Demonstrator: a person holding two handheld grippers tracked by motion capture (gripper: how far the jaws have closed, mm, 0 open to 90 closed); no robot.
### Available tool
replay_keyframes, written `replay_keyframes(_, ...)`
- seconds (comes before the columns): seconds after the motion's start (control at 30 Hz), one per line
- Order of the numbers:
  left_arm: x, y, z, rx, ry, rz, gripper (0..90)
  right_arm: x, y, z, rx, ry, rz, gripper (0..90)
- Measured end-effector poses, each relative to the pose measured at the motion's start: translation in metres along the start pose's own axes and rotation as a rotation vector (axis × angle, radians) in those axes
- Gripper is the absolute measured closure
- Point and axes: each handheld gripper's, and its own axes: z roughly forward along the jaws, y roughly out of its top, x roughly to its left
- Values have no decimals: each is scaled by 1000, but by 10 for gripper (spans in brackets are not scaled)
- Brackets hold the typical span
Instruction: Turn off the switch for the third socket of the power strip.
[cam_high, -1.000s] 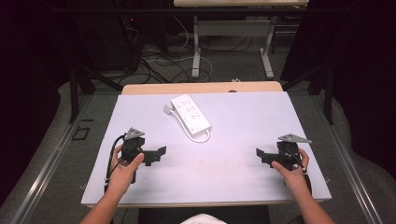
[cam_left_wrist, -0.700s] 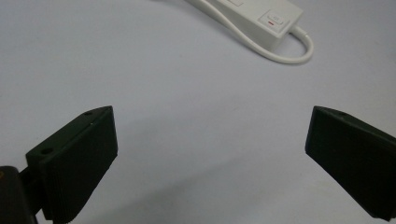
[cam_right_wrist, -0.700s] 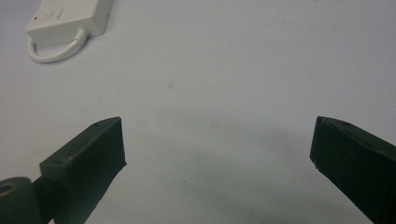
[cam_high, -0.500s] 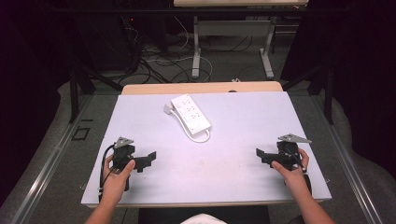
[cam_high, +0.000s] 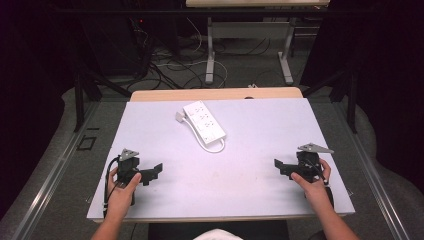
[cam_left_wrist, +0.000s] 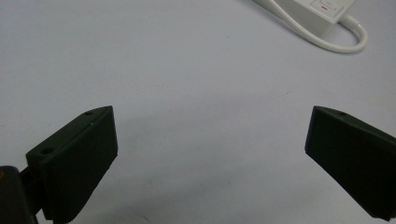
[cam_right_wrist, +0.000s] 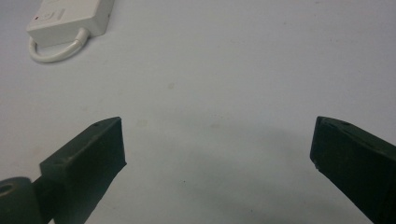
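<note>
A white power strip (cam_high: 204, 120) lies flat at the middle back of the white table (cam_high: 260, 135), its cable looped at the near end (cam_high: 212, 146). Its corner and cable loop sit at the top right of the left gripper view (cam_left_wrist: 327, 14) and at the top left of the right gripper view (cam_right_wrist: 70, 21). My left gripper (cam_high: 156, 170) rests near the front left of the table, jaws wide apart with nothing between them (cam_left_wrist: 210, 154). My right gripper (cam_high: 278, 165) sits near the front right, open and empty too (cam_right_wrist: 217, 158). Both are well short of the strip.
Beyond the table's far edge stand a wooden board (cam_high: 215, 93), table legs (cam_high: 210, 50) and loose cables on the floor (cam_high: 170, 65). Metal rails (cam_high: 55, 170) run along the left side. Bare white surface lies between the grippers and the strip.
My left gripper has drawn back toward the front left edge of the table. The right gripper and the power strip have stayed where they were.
</note>
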Motion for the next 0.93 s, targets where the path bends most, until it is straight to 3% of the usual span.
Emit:
replay_keyframes(0.43,8,-4,1,8,30,0,26,1,1,1,1,8,0,28)
replay_keyframes(0.93,12,-7,0,5,36,-5,26,1,1,2,3,7,-7,28)
